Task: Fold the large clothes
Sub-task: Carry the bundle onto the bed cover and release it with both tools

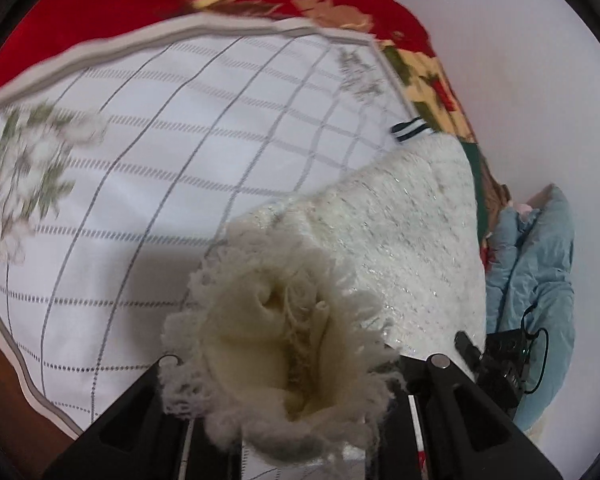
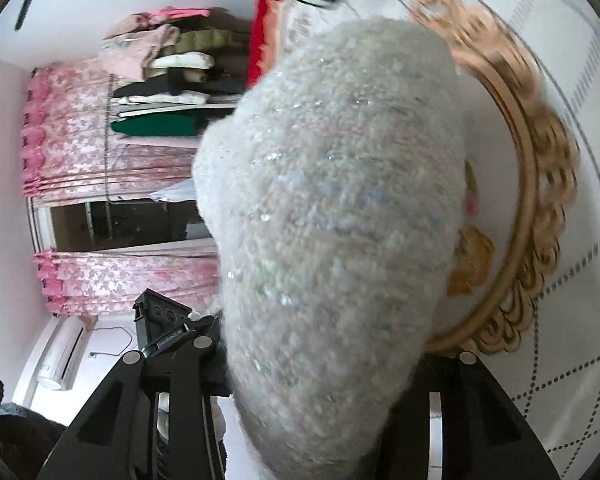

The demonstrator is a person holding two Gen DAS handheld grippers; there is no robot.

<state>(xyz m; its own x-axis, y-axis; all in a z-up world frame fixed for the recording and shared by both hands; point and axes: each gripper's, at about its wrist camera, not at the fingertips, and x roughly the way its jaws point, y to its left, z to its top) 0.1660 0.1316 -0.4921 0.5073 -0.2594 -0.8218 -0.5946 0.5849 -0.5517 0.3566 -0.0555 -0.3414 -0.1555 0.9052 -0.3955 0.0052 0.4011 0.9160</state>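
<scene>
Two grippers share one fuzzy cream garment, lifted above the checked bedcover. The left gripper is clamped on a bunched, fringed edge; the right gripper has its fingers closed around a thick fold. The knit looks soft, light and floppy, likely to sag between holds, so edges or corners would suit best. Its outline, sleeves and hem are hidden, and both sets of fingertips are buried in the fabric.

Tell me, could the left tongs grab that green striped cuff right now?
Probably not. The left tongs are already shut on a bunch of the fluffy white garment, and the green striped cuff lies beyond it.
</scene>
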